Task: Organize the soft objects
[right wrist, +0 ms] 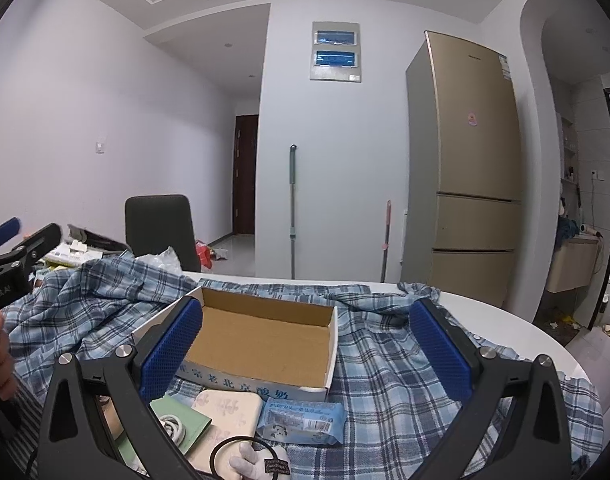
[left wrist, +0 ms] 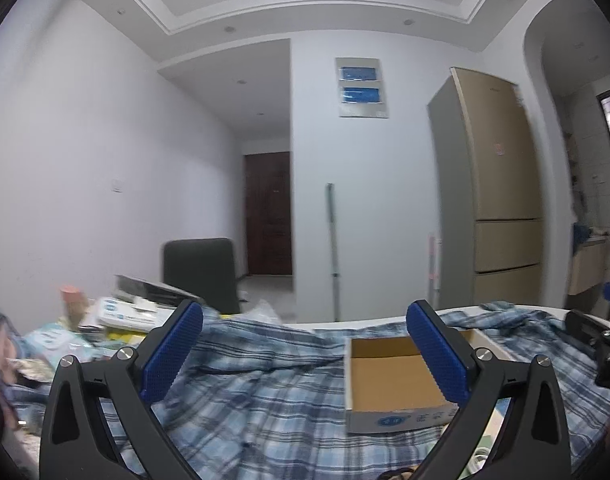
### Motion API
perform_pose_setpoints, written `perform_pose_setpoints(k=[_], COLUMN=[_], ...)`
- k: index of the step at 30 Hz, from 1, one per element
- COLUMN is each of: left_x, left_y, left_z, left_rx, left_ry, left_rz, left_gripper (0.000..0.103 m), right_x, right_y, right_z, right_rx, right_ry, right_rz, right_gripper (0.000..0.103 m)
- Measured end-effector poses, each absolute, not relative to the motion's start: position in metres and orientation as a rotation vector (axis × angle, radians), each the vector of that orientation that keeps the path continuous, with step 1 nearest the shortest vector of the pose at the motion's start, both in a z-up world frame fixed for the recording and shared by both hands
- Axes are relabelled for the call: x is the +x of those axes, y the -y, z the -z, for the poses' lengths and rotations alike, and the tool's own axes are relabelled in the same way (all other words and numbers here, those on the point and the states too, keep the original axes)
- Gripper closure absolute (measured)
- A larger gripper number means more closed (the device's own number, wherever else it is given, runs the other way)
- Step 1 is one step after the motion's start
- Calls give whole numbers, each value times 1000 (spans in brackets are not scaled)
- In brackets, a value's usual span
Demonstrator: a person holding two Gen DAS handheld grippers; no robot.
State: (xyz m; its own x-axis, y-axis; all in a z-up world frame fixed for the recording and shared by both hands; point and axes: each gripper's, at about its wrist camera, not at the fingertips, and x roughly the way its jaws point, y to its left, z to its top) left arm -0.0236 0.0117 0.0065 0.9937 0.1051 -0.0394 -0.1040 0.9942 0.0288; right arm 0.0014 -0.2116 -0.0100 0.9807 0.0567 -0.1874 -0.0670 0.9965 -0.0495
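Observation:
A blue plaid shirt (left wrist: 265, 392) lies spread over the table; it also shows in the right wrist view (right wrist: 385, 380). An open, empty cardboard box (right wrist: 265, 340) rests on it, also in the left wrist view (left wrist: 389, 380). My left gripper (left wrist: 305, 356) is open and empty above the shirt, left of the box. My right gripper (right wrist: 305, 354) is open and empty, hovering over the box's near side. Below it lie a blue tissue pack (right wrist: 301, 420), a cream pad (right wrist: 225, 412), a green card (right wrist: 181, 420) with a white cable, and a small white plush (right wrist: 261, 460).
Clutter of packets and papers (left wrist: 117, 316) sits at the table's left. A dark chair (right wrist: 161, 228) stands behind. A gold fridge (right wrist: 465, 168) and mop handles (right wrist: 293, 208) stand by the far wall. The white table edge (right wrist: 525, 336) curves at right.

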Motion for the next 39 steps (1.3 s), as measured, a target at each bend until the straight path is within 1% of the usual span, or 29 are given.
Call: perform_pose_setpoints(k=[8,11,13,19,27,34,36,39], left_x=[-47,-58,-65,-65,-48,-40,-38,-33], left_y=[-18,-14,-13,-20,-14,-6,-6,-5], left_z=[-45,-53,-53,-36,-7,12,18,23], left_rx=[1,-4,-28,-119,-95,-14,-14,-9], left_ry=[-155,-219,-242,-350,-426,-443,-447,-477], left_rz=[24,81,99,129,147,83,76,77], left_gripper=[0,0,0,0,0,0,0,0], right_x=[-25,-39,-49,-61,-32,1,13,31], right_y=[214,224,230,225,218,221,222,220], right_z=[-18,-28,-30,-20,15,39,47,58], right_rx=[-22,110,173,108,104,157,172,165], right_ry=[-302,-374,-390,-400,-558,-717,-767,-850], right_rz=[-133,-200,-228,-159,-235,-283,-290,-276], right_gripper=[0,0,0,0,0,0,2,15])
